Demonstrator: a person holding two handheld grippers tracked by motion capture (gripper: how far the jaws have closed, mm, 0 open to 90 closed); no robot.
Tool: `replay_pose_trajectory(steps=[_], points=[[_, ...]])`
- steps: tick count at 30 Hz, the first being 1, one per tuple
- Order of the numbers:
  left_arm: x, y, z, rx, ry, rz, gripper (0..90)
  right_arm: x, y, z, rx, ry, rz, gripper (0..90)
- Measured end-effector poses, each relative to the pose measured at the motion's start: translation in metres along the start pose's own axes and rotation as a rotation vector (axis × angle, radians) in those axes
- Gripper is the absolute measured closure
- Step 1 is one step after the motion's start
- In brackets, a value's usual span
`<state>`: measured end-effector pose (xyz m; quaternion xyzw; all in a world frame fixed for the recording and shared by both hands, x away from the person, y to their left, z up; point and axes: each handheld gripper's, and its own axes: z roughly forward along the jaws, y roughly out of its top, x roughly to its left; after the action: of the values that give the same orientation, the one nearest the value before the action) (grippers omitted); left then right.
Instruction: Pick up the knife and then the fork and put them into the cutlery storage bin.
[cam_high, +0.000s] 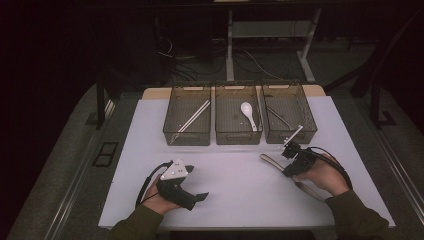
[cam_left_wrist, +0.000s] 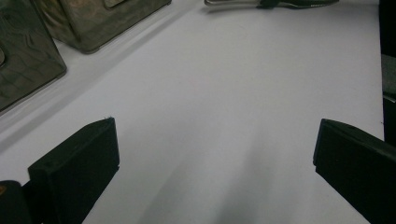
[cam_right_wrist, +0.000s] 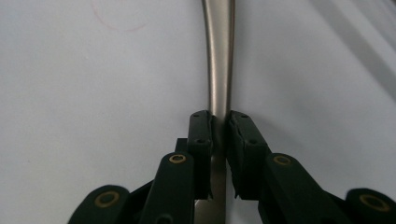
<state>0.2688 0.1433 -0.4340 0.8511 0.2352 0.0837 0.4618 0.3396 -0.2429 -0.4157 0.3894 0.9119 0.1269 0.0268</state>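
A long metal utensil handle (cam_high: 270, 160) lies slantwise on the white table (cam_high: 235, 190) at the right. My right gripper (cam_high: 288, 171) is shut on it. In the right gripper view the two pads press the silver handle (cam_right_wrist: 219, 56) from both sides, and my right gripper (cam_right_wrist: 220, 128) sits low over the table with the handle running straight ahead. My left gripper (cam_high: 196, 182) rests on the table at the front left, held by a hand. Its jaws stand wide apart, and my left gripper (cam_left_wrist: 215, 144) has only bare table between them.
Three clear brown bins stand in a row at the back: the left bin (cam_high: 172, 125) holds chopsticks (cam_high: 195, 116), the middle bin (cam_high: 235, 137) a white spoon (cam_high: 248, 115), the right bin (cam_high: 310, 127) a metal utensil (cam_high: 278, 118). Beyond the table edges is dark floor.
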Motion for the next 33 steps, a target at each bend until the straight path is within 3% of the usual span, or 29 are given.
replay_pose_trajectory(steps=[20,33], points=[[0.0,0.0,0.0,0.0,0.0,0.0,0.0,-0.03,-0.024,-0.048,-0.347,0.04,0.141,79.3],[0.0,0.0,0.0,0.001,0.001,-0.006,0.0,-0.046,-0.027,-0.073,-0.502,0.028,0.212,79.3]])
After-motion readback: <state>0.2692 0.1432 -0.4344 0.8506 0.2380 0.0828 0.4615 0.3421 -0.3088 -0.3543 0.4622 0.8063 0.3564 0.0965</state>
